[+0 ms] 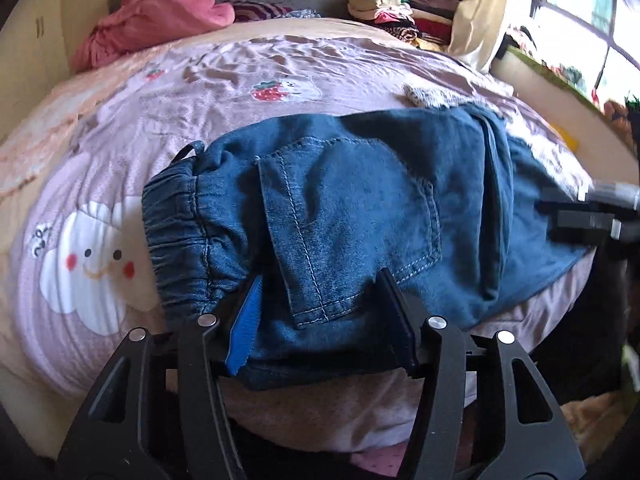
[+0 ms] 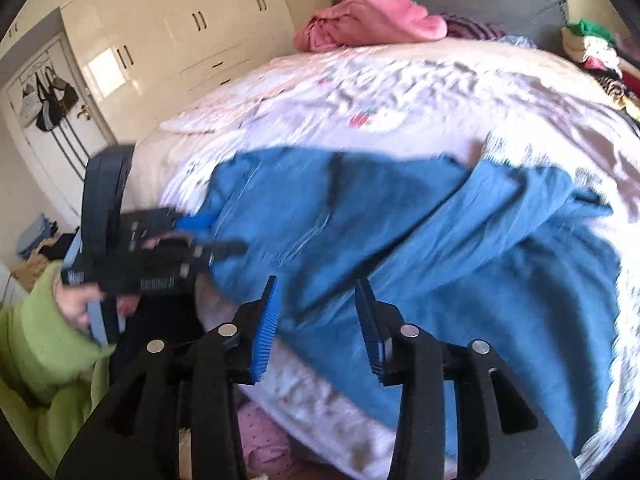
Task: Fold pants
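Observation:
Blue denim pants lie on the bed, elastic waistband to the left, back pocket up, legs running right. My left gripper is open, its fingers straddling the pants' near edge by the pocket. In the right wrist view the pants spread across the bed, blurred. My right gripper is open just above the pants' near edge. The left gripper shows there at the waistband end; the right gripper's body shows at the right edge of the left wrist view.
The bed has a pink quilt with cloud and strawberry prints. A pink garment lies at the headboard, and stacked clothes at the far right. Wardrobes and a door stand to the left. The bed's front edge is right below the grippers.

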### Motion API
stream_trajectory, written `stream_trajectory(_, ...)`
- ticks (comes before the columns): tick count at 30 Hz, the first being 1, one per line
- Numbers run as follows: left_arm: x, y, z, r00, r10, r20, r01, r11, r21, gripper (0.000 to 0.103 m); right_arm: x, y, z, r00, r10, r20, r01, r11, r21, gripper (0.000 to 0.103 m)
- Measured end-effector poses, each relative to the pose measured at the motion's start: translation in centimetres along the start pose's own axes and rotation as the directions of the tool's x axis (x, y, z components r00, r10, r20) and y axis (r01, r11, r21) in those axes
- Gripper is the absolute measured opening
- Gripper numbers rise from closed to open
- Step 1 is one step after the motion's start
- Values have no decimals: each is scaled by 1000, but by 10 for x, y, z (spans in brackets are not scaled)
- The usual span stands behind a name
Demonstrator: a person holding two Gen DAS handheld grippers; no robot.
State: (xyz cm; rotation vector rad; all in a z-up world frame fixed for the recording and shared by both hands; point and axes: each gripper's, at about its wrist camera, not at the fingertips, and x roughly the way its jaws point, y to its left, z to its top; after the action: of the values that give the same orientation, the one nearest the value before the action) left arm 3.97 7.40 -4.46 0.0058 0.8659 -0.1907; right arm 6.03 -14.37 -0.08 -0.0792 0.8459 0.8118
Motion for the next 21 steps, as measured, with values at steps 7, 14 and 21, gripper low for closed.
stream_trajectory(7,2,4,0,1000,-17,4,17,1000,-17,48,29,-3,40,999,-34,-8,34,999,-17,51)
stream_trajectory(14,3,5,-1,1000,-30,10,30,999,-21,48,89,-21,25,974,-110,-200,124,991,56,51)
stream_trajectory(21,0,1,1,1000,-19,9,19,1000,-20,48,63,-20,22,992,-64,-109,75,993,95,53)
